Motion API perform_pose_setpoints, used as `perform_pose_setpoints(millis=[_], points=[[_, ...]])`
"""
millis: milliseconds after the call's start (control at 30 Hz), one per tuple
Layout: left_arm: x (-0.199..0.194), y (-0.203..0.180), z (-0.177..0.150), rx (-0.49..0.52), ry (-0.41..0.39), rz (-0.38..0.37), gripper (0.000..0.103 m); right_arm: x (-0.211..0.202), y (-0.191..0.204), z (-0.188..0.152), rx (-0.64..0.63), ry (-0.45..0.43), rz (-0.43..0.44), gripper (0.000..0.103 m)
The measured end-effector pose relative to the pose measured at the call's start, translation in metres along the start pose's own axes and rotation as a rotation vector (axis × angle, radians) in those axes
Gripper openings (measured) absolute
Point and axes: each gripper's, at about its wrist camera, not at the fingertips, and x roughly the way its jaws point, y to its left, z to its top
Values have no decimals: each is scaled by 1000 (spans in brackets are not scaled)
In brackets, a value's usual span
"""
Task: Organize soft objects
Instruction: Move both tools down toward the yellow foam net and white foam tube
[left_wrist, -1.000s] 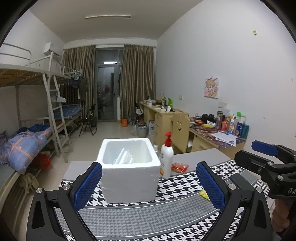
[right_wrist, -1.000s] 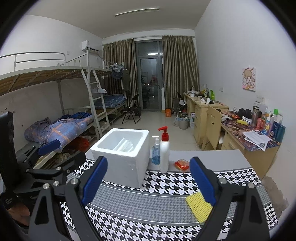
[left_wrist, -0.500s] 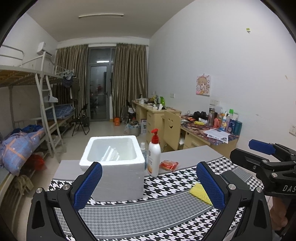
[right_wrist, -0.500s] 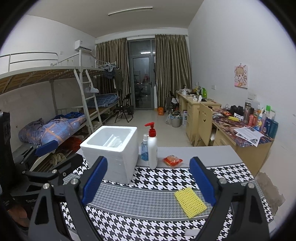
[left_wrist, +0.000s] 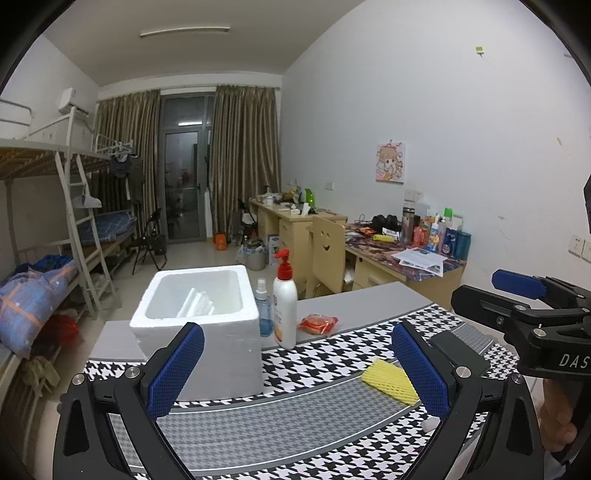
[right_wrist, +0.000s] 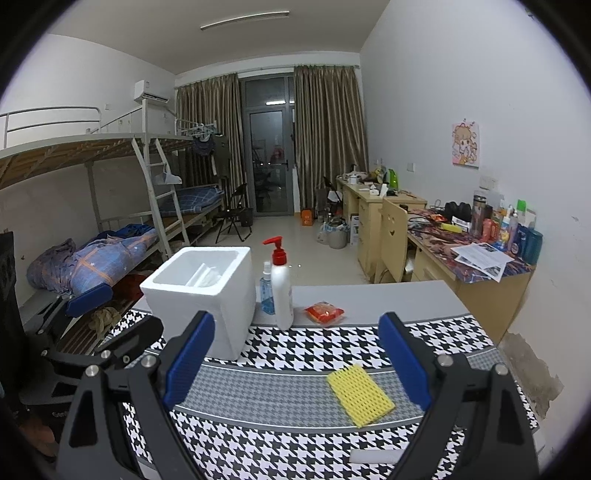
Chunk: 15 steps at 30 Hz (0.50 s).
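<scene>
Left gripper (left_wrist: 295, 373): jaws spread wide, blue pads bare, nothing held; raised over the near edge of the tabletop (left_wrist: 369, 299).

Right gripper (right_wrist: 297, 363): jaws likewise spread, nothing between them; raised over the same edge, to the right of the left gripper. A hand (left_wrist: 557, 417) grips its handle.

Houndstooth cloth (right_wrist: 295, 435): black and white with grey bands, covering the near part of the tabletop under both grippers.

Yellow sponge (right_wrist: 360, 395): flat on a grey band of the cloth, just below and inside the right gripper's right finger, not touching it. From the left gripper it lies ahead to the right, partly behind that gripper's right finger.

White strip (right_wrist: 375, 456): small, pale, lying on the cloth nearer than the sponge; what it is cannot be told.

Foam box (left_wrist: 201, 325): white, open top, standing on the cloth ahead of the left gripper's left finger; pale sheets lean inside.

Pump bottle (left_wrist: 285, 306): white with red pump, upright just right of the box.

Spray bottle (left_wrist: 263, 314): small, blue liquid, upright between box and pump bottle, slightly behind.

Red packet (left_wrist: 318, 323): flat on bare grey tabletop beyond the cloth, right of the pump bottle.
</scene>
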Motion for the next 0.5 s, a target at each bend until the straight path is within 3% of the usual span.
perform_pose_setpoints(millis=[500], points=[[15,-14,-8,-8,18,-13,102,5,-28,-12,40,21,-41,93]])
